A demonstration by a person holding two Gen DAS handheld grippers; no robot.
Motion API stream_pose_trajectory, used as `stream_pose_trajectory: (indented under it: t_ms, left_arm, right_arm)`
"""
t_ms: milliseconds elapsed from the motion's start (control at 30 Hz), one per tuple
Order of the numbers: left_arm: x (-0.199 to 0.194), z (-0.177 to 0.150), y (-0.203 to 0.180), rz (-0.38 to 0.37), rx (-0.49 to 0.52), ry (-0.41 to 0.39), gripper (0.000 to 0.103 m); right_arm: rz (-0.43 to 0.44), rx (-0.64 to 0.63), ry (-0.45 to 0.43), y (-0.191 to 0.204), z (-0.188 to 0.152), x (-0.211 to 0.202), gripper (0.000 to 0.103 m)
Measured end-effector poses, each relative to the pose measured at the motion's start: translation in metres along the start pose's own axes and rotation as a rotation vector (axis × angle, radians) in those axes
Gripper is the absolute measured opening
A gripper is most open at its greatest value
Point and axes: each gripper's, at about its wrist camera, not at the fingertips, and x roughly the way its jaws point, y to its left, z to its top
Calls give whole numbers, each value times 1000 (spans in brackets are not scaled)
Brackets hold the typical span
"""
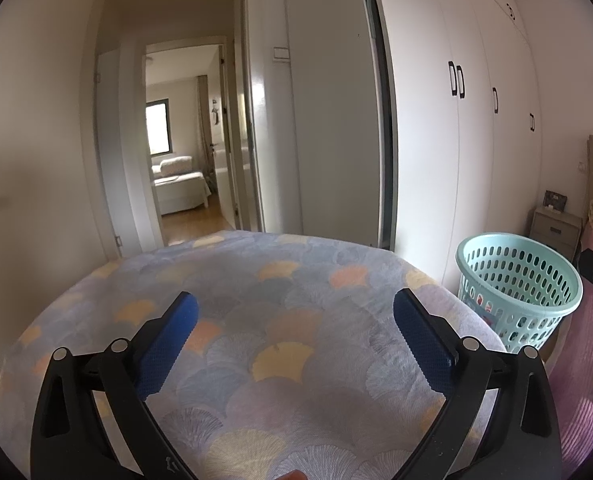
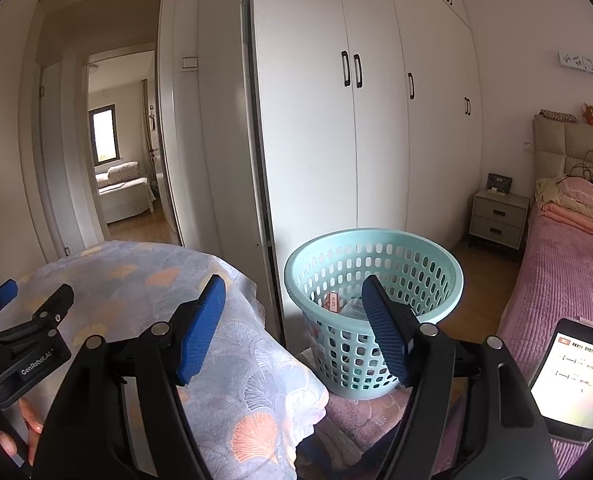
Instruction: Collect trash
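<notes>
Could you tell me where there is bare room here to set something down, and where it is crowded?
The patterned cloth top is bare from edge to edge under the open left tool. Wooden floor lies free between the basket and the nightstand. It is crowded near the phone and the open right tool.

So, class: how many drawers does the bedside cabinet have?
2, stacked on the bedside cabinet between wardrobe and bed: upper drawer, lower drawer. No others show; its far side is hidden.
</notes>
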Motion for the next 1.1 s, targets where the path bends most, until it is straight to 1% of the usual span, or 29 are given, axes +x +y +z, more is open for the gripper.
stream_pose_trajectory:
  t_ms: [1100]
  left_arm:
    - [5,-2,0,-9,3,19,95]
  right_arm:
    - [24,-10,6,5,-3,-1,67]
